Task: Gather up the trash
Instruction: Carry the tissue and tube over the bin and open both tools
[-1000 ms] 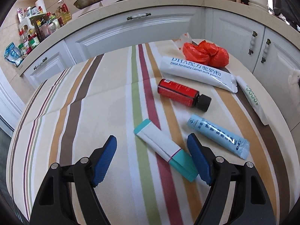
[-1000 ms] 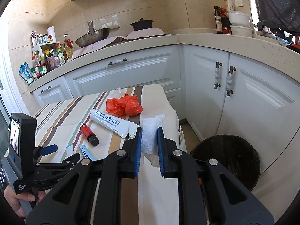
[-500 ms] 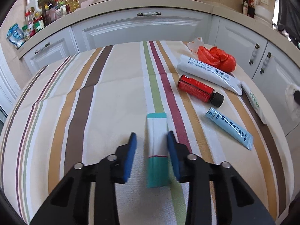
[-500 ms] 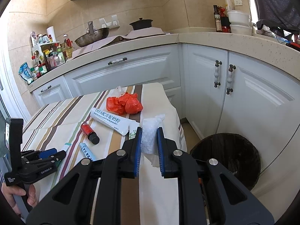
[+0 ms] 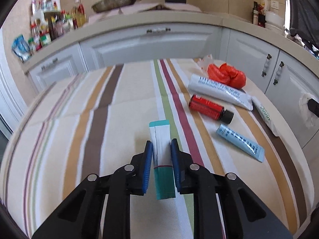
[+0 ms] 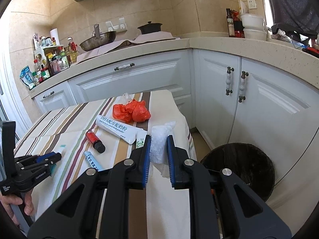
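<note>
Left gripper (image 5: 161,147): jaws just closing, pads pressed on teal-white tube (image 5: 161,149), long axis along the fingers, teal end nearest camera, over striped cloth (image 5: 119,119) | Right gripper (image 6: 158,145): clamped on white wad (image 6: 159,139) beside bin (image 6: 245,163)

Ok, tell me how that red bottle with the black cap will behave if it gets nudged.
The red bottle lies on its round side, so it would likely roll. Its body looks rigid, probably not crushing. It seems small and probably light, so the striped tablecloth may barely slow it.
</note>
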Available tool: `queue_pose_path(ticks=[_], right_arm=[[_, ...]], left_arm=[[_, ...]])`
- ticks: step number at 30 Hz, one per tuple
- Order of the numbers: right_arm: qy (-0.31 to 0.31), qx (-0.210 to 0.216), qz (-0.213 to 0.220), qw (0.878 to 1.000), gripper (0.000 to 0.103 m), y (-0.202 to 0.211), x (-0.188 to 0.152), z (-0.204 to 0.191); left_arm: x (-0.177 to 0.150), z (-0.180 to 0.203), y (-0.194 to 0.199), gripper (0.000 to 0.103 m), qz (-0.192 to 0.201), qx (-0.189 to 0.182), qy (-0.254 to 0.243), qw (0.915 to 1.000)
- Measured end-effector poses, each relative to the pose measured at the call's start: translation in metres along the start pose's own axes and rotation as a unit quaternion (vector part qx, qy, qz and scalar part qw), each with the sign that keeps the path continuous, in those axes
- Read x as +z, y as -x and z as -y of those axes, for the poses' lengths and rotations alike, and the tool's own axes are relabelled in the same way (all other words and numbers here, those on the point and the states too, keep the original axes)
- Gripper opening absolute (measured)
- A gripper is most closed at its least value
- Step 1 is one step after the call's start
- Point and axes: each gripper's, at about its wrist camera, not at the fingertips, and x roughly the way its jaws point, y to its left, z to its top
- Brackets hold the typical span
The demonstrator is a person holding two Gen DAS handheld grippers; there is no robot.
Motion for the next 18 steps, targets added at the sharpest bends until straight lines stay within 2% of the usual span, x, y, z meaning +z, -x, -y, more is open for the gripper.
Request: queue_pose_path(ticks=[10, 18], right_arm=[[0.013, -0.026, 0.024, 0.999, 0.016, 0.015, 0.003, 0.006], [0.025, -0.074, 0.045, 0.996, 0.016, 0.032, 0.007, 0.023]], left_arm=[[0.023, 0.028, 0.032, 0.020, 0.084, -0.011, -0.026, 0.9961], [0.043, 0.077, 0.042, 0.020, 0.121, -0.064, -0.054, 0.9890]])
